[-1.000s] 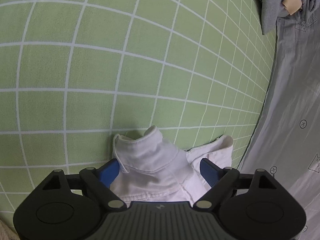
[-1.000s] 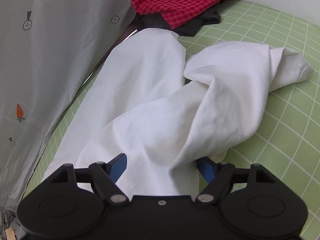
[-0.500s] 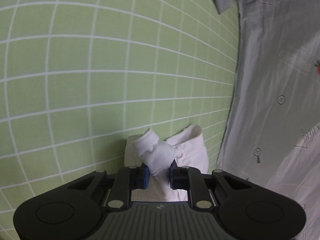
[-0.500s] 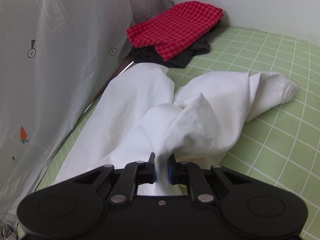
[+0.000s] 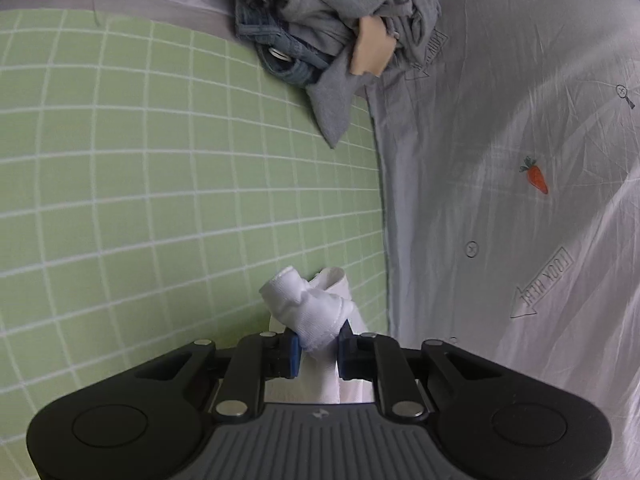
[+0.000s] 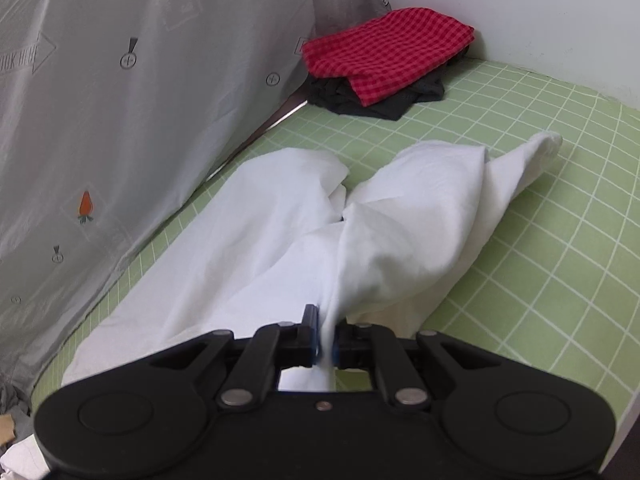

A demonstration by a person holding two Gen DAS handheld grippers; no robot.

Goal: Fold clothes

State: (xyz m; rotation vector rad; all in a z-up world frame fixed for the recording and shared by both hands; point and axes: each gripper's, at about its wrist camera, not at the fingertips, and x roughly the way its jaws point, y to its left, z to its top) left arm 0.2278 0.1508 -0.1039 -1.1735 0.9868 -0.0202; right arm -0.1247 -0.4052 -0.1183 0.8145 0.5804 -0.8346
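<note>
Shirt [image 6: 280,240], white, is pinched at two places and lies otherwise sprawled on the green checked bed sheet [image 6: 560,208]. The left tongs [image 5: 318,346] are nearly closed on a bunched wad of its collar end [image 5: 312,308], blue pads pressing either side. The right tongs [image 6: 325,344] are all but shut on a thin ridge of cloth near the other end.

Risks, working outward. The right grip holds only a narrow fold, so a sharp pull may let it slide out, or lift one layer and leave the rest behind. The left grip holds a crumpled lump, not a flat edge; the collar could twist as it comes up, and any fold made from it would be skewed. Beyond the right tongs the body lies in two heaped lobes, with one tail [image 6: 536,152] trailing towards the wall. Lifted unevenly, these would likely drag and wrinkle instead of spreading.

Grey curtain [image 6: 120,120] hangs just beside the shirt, and a swing that way could snag it. Red checked cloth [image 6: 384,52] on a dark garment sits well apart in the corner. The grey heap [image 5: 340,20] ahead of the left tongs lies well apart from the collar.
</note>
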